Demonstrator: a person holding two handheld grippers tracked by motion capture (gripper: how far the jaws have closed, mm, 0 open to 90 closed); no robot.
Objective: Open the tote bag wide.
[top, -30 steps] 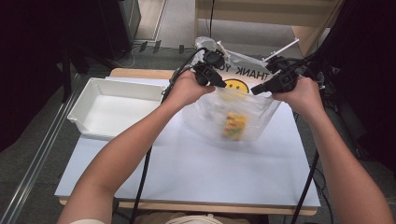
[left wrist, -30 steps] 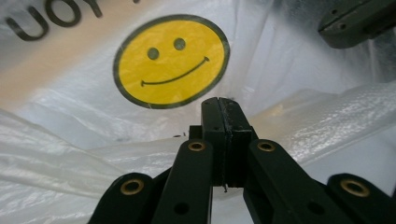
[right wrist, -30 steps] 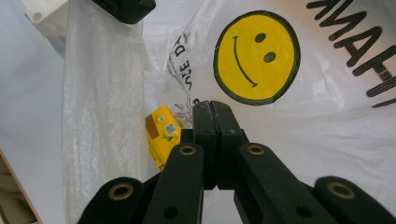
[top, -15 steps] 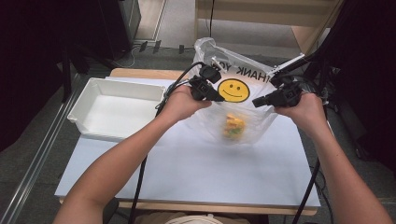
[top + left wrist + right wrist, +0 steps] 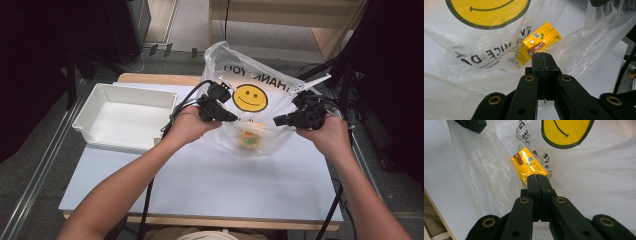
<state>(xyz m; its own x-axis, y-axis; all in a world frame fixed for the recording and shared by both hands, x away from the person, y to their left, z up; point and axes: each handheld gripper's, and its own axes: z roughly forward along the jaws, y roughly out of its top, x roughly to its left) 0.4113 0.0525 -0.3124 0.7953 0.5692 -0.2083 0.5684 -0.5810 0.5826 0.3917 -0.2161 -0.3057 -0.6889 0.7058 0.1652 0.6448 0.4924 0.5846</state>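
Observation:
A clear plastic bag with a yellow smiley face and "THANK YOU" print stands on the white table, its mouth held apart. My left gripper is shut on the bag's near left rim, and my right gripper is shut on the near right rim. A yellow carton lies inside at the bottom. In the left gripper view the carton lies just past the shut left gripper. The right gripper view shows the carton beyond the shut right gripper.
A white empty bin sits at the table's left, close to the left forearm. Cables trail from both grippers over the table. A wooden shelf stands beyond the far edge, with dark floor on either side.
Both grippers have drawn the bag's near rim toward the person. The bag's back wall now stands taller, and the smiley face shows in full.

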